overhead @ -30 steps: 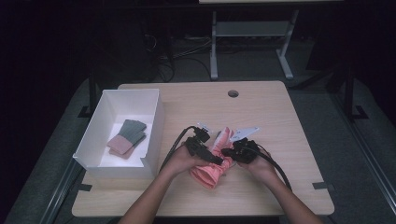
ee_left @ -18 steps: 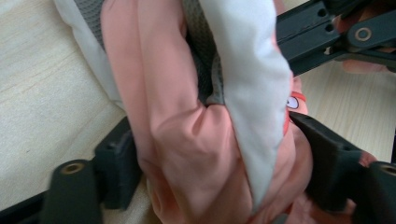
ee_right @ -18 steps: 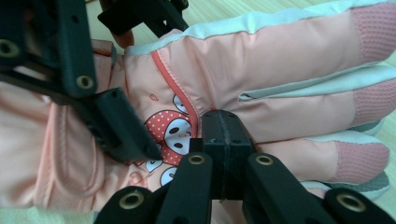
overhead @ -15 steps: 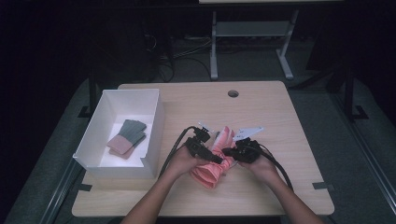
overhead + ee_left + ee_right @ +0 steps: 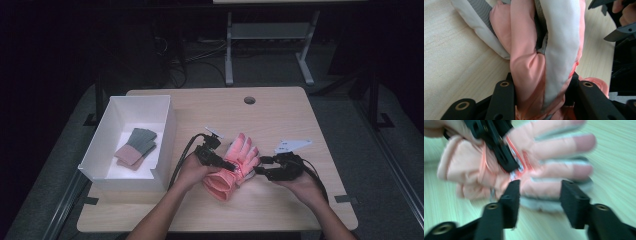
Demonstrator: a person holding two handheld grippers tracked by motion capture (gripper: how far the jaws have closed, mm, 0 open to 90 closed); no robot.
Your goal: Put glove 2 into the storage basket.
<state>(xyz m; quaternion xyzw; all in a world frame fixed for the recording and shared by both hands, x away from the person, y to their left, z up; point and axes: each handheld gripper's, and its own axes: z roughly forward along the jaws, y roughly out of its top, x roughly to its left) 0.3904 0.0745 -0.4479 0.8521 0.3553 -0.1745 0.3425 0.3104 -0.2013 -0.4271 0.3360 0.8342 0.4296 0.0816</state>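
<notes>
High view, bottom of frame: two forearms come up from the lower edge. Left hand (image 5: 192, 170) holds the left gripper (image 5: 216, 159) at centre frame, pressed onto a pink glove (image 5: 235, 167) lying flat on the wooden table (image 5: 280, 120). Glove sits centre, cuff toward the lower edge, fingers pointing to the upper right. Right hand (image 5: 300, 186) holds the right gripper (image 5: 264, 171) just right of the glove, tips near the glove's edge, not clearly touching. Grey plates ride on both grippers.

Left gripper view: the two black jaws stand on either side of a bunched fold of the glove (image 5: 541, 65), pink and white fabric with grey trim filling the gap, both pads against it. Jaws have just been closing, now narrow and clamped on the glove. Bare table (image 5: 456, 50) at the left of the frame; the other gripper shows dark at the upper right.

Right gripper view, blurred: own jaws part-open with a clear gap, nothing pinched between them. They have just been opening. Glove (image 5: 549, 157) lies beyond the tips, fingers spread to the right of the frame, and the left gripper (image 5: 506, 162) bites down on its palm area at the upper left.

Farther back in the high view, left of frame: white box (image 5: 165, 125) on the table, well apart from the glove, holding another glove (image 5: 136, 147), grey-green with a pinkish cuff. Small round hole (image 5: 249, 100) near the table's far edge. Dark floor, cables and a metal stand beyond.
</notes>
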